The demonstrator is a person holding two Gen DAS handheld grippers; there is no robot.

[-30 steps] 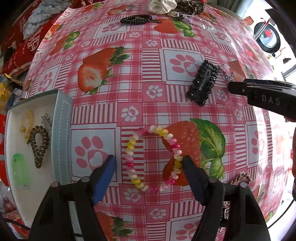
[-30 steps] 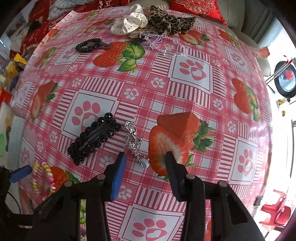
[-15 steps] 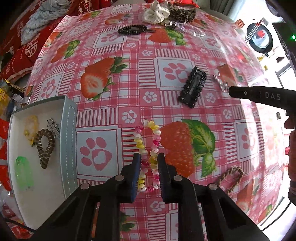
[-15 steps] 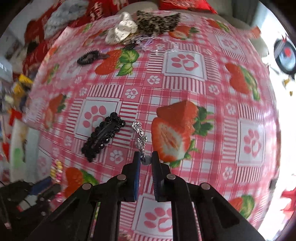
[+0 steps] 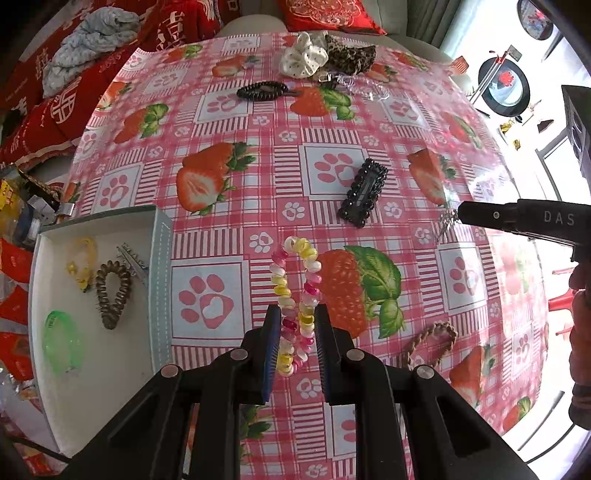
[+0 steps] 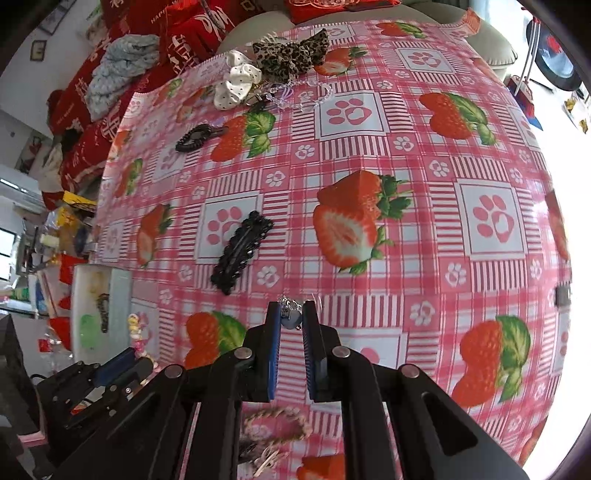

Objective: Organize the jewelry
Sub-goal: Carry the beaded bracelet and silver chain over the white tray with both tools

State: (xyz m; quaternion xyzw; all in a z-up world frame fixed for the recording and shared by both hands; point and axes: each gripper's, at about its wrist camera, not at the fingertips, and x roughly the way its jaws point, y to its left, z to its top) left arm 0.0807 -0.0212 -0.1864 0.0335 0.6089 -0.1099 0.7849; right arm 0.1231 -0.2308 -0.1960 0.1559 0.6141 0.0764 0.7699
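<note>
Covering the table, a strawberry-print cloth [image 5: 369, 229] (red cushions [image 5: 325, 14] at twelve o'clock); left gripper [image 5: 295, 332] clamps a coil bracelet [image 5: 295, 291], right gripper [image 6: 292, 321] pinches a silver clip [image 6: 290, 310].

Both grippers are showing black plastic frames with round silver screws and blue ribbed pads: the left gripper [image 5: 295, 325] and the right gripper [image 6: 292, 320], its side bearing white letters "DAS".
</note>
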